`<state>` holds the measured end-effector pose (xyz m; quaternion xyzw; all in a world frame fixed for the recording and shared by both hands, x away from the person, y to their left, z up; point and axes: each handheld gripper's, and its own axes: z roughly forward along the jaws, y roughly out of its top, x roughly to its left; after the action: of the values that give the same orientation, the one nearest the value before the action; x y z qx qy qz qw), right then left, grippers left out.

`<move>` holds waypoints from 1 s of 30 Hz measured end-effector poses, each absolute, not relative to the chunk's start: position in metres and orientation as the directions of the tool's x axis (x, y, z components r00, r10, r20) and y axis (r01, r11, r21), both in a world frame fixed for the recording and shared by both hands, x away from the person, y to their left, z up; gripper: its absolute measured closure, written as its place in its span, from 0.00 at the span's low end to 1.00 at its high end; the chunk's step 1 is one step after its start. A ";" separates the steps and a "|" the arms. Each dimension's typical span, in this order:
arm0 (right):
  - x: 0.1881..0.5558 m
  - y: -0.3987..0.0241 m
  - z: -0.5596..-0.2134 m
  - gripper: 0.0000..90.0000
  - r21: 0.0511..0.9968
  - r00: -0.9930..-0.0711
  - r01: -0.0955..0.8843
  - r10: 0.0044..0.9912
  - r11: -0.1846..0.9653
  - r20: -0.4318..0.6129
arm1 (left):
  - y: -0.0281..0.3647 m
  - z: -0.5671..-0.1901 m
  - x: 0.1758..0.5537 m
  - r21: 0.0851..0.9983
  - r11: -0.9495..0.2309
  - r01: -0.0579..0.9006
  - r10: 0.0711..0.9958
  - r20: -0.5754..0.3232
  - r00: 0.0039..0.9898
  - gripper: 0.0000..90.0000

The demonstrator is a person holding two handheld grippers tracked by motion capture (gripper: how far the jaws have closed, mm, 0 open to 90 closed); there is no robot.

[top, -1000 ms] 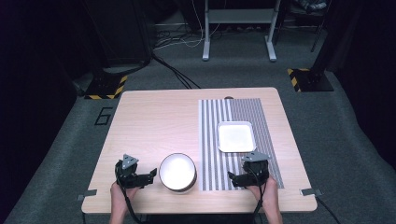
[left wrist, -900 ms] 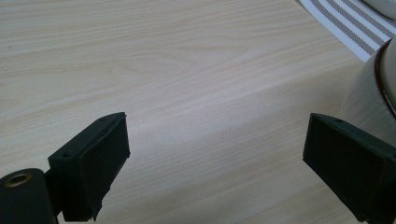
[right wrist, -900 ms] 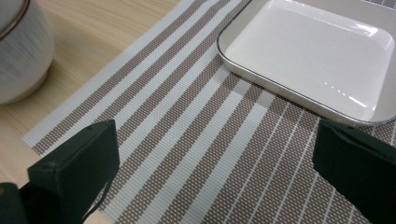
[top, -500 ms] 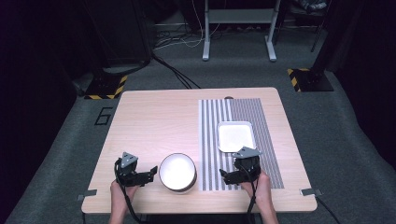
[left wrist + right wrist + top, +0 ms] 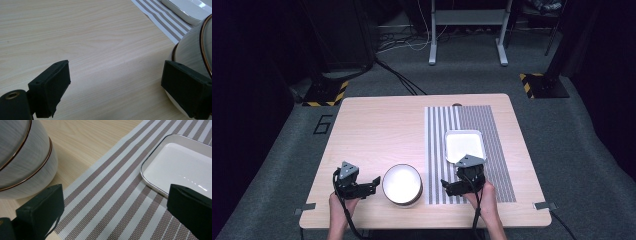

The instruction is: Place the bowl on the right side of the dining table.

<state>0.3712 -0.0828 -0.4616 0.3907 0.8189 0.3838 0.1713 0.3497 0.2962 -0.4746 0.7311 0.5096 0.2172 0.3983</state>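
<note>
At the near edge of the table: a round bowl stands between the two grippers, on bare wood just left of the striped mat
Bowl: pale grey outside with thin gold bands, white inside, upright; nothing seen in it
Left gripper: just left of the bowl, jaws spread wide and holding nothing; in the left gripper view one jaw lies close against the bowl's wall, though contact cannot be told
Right gripper: on the mat just right of the bowl, jaws apart and empty, pointing towards it
Tray: white, square, empty, on the mat just beyond the right gripper, apart from the bowl
Step in hand, as I judge it: closing in on the bowl from both sides
Doing it well: put one jaw inside the rim and one outside, square to the wall, then close gently; the glazed side looks slippery, so a low grip could slide
Watch for: nudging the bowl towards the near table edge
</note>
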 end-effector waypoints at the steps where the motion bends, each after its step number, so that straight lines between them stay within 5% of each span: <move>1: 0.372 -0.081 -0.461 0.01 0.761 -0.639 0.508 0.769 0.404 0.019 | 0.296 -0.475 0.350 0.803 -0.164 0.573 0.918 -0.088 0.386 0.09; 30: 0.377 -0.052 -0.443 0.01 0.773 -0.680 0.478 0.733 0.416 0.027 | 0.298 -0.454 0.348 0.812 -0.168 0.558 0.911 -0.089 0.403 0.10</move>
<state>0.3771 -0.0520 -0.4427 0.3665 0.8261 0.3971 0.1600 0.3479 0.2980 -0.4544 0.7327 0.5013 0.2171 0.4058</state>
